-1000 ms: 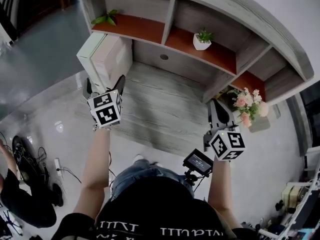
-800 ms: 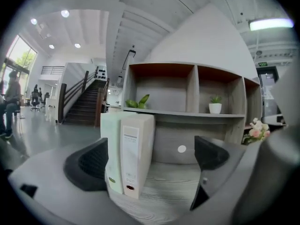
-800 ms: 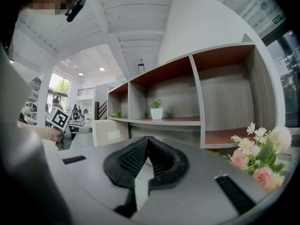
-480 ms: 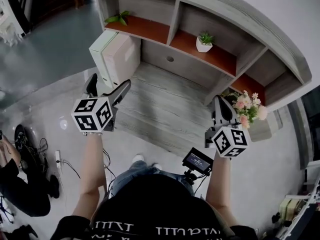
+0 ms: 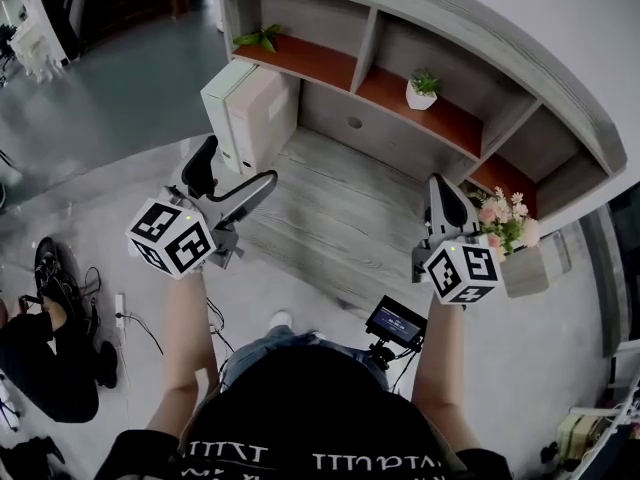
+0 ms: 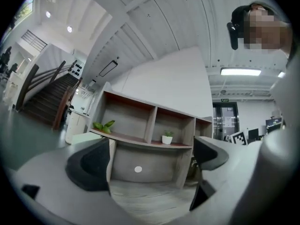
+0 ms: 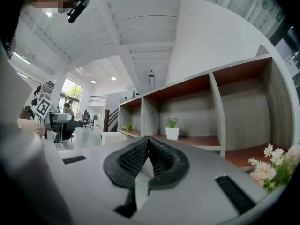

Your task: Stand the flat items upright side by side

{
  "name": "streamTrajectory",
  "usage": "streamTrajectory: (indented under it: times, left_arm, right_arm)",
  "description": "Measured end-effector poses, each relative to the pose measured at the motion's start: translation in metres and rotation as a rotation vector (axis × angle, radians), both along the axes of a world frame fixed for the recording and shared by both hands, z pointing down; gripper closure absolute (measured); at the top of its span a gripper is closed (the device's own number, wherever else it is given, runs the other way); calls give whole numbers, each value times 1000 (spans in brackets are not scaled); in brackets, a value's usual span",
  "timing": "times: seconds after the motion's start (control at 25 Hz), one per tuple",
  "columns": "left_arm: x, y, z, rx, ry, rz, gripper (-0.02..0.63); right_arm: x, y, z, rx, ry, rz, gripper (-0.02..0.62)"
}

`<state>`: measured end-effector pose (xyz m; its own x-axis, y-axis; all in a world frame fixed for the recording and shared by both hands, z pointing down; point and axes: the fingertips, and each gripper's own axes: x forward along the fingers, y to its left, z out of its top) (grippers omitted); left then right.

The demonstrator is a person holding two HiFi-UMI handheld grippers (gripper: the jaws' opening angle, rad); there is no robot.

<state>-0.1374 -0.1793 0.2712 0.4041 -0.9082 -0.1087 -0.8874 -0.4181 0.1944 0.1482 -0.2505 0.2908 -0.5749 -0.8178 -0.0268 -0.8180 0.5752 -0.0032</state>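
1. At the left end of the desk [image 5: 340, 218], two flat boxes [image 5: 250, 113] are seen standing upright side by side, one white with a green edge, the other beige.
2. The left gripper [image 5: 235, 168] is held near the boxes without touching them; its jaws are spread wide and nothing is held between them.
3. The right gripper [image 5: 440, 183] is held over the desk's right part, its jaws pressed together on nothing.
4. A leafy sprig [image 5: 260, 38] and a small potted plant [image 5: 421, 89] are set on the shelf [image 5: 330, 63] above.
5. Pink flowers [image 5: 505, 223] are seen just beside the right gripper.
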Motion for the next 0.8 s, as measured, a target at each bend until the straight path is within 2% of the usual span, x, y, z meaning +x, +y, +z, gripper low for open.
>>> streamTrajectory:
  times: [0.08, 0.12, 0.36, 0.44, 0.6, 0.8]
  left_arm:
    - [0, 6, -4, 25, 9, 2, 55]
    - [-2, 9, -5, 36, 12, -9, 104]
    - [-19, 18, -17, 136, -40, -119, 497]
    - [-21, 19, -22, 163, -90, -148, 592]
    - [-8, 22, -34, 179, -230, -139, 594]
    - [2, 25, -63, 239, -317, -175, 592]
  right_arm:
    - [-7, 1, -9, 28, 21, -11, 581]
    - [-11, 2, -12, 43, 38, -16, 581]
    - [-27, 8, -26, 106, 119, -38, 581]
    - [-30, 9, -30, 117, 126, -42, 581]
    - [-33, 14, -41, 144, 116, -54, 581]
    - [-34, 19, -55, 184, 106, -57, 582]
